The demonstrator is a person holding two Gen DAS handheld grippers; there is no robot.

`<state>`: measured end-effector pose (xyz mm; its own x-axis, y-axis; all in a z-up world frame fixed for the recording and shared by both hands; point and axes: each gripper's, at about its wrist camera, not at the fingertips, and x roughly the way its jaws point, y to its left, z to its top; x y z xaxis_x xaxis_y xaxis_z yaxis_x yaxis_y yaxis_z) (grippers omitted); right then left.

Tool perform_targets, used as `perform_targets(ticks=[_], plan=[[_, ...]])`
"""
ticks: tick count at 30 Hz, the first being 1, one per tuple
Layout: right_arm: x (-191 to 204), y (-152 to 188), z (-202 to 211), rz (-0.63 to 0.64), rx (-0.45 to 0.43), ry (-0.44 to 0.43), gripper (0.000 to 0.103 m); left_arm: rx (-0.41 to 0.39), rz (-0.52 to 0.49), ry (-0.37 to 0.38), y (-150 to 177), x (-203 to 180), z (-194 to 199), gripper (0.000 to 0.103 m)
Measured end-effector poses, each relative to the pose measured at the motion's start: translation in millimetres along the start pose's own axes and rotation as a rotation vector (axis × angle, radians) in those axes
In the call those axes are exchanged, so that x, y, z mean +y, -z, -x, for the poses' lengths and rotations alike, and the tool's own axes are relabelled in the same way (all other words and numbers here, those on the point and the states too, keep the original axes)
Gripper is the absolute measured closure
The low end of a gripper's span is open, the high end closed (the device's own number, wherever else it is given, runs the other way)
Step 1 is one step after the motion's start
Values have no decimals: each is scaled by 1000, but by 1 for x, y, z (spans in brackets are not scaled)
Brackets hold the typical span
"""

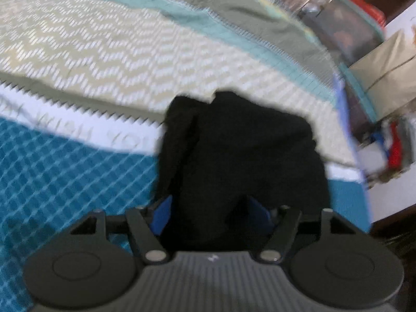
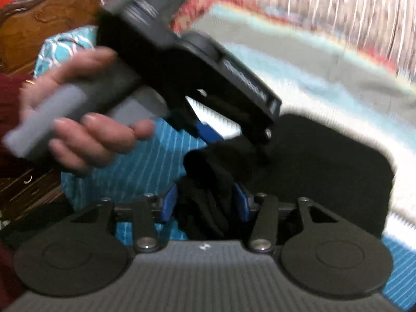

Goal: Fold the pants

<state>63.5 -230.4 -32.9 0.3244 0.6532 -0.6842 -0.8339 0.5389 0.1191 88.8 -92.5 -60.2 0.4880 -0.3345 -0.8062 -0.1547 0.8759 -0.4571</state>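
The black pants (image 1: 239, 156) lie bunched on the patterned bedspread (image 1: 78, 52). In the left wrist view my left gripper (image 1: 210, 215) has black cloth filling the space between its blue pads (image 1: 162, 215). In the right wrist view my right gripper (image 2: 205, 205) also grips a bunch of the pants (image 2: 325, 161) between its blue pads (image 2: 169, 205). The left gripper (image 2: 221, 140), held in a hand (image 2: 85, 135), crosses that view just above and holds the same fold of cloth.
The bedspread has blue checked, white, beige zigzag and green bands. A wooden headboard (image 2: 39, 20) and a blue patterned pillow (image 2: 62, 44) are at the left of the right wrist view. Cluttered bags and boxes (image 1: 364, 39) stand beyond the bed edge.
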Motion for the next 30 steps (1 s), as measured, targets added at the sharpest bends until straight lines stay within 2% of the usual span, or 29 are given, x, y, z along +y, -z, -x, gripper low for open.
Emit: perform_targets(ticks=[1,3,5,8,13,15,19,22,30], plan=[[-2,-1,0,-23,1,-12,52,8,1,-16,4,2,-3,37],[-7,-5,4,-44,-1,-29,52,-1,24,11,9,7,-3,34],[-11,-6,16,-71,-30,-49,52,-11,24,19,11,9,0,27],[-20,-1,40,-160,-96,-72,53,-17,28,22,12,11,4,25],[-50,10,71,-327,-210,-1,53,-31,34,40,16,11,16,25],[-58,19,75,-400,-225,36,53,-32,26,43,19,9,17,25],[-84,38,63,-544,-182,109,53,-5,51,41,24,13,8,23],[-90,46,53,-594,-120,142,54,11,58,47,28,14,0,15],[-92,54,52,-642,-129,119,50,9,47,41,31,11,-4,11]])
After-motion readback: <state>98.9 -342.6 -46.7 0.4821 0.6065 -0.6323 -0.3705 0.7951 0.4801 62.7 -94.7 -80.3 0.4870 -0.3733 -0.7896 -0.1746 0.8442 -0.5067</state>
